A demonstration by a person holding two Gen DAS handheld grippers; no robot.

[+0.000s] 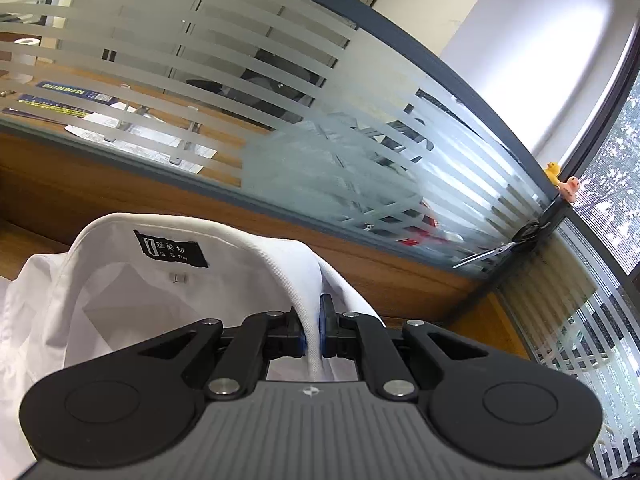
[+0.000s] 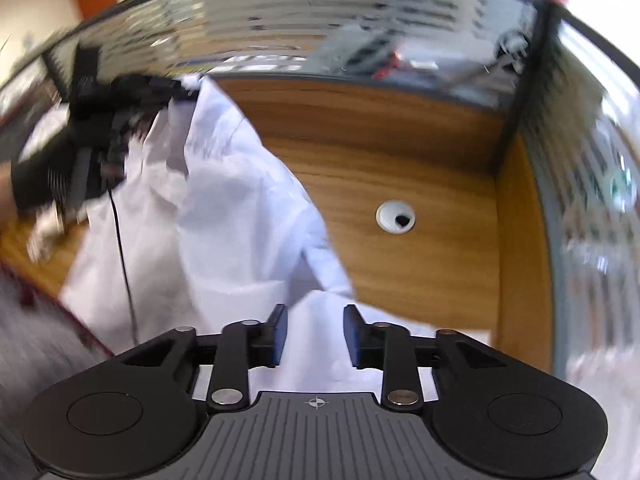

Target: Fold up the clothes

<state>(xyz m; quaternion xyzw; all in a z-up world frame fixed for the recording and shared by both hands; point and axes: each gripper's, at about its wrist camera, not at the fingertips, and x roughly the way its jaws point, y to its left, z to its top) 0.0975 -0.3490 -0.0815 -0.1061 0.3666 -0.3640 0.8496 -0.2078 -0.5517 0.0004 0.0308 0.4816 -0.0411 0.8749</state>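
A white shirt [image 1: 132,304] with a black neck label [image 1: 171,249] hangs in front of the left wrist camera. My left gripper [image 1: 314,330] is shut on the shirt's collar and holds it up above the wooden desk. In the right wrist view the shirt [image 2: 224,216] hangs from the left gripper [image 2: 176,92] at upper left and drapes down onto the desk [image 2: 400,152]. My right gripper [image 2: 315,332] is open, with shirt cloth lying between and below its jaws, not pinched.
A striped glass partition [image 1: 280,80] runs along the desk's back and right sides. Scissors [image 1: 492,256] hang on the partition corner. A white cable grommet [image 2: 395,217] sits in the desk to the right of the shirt. A black cable [image 2: 122,248] hangs over the shirt.
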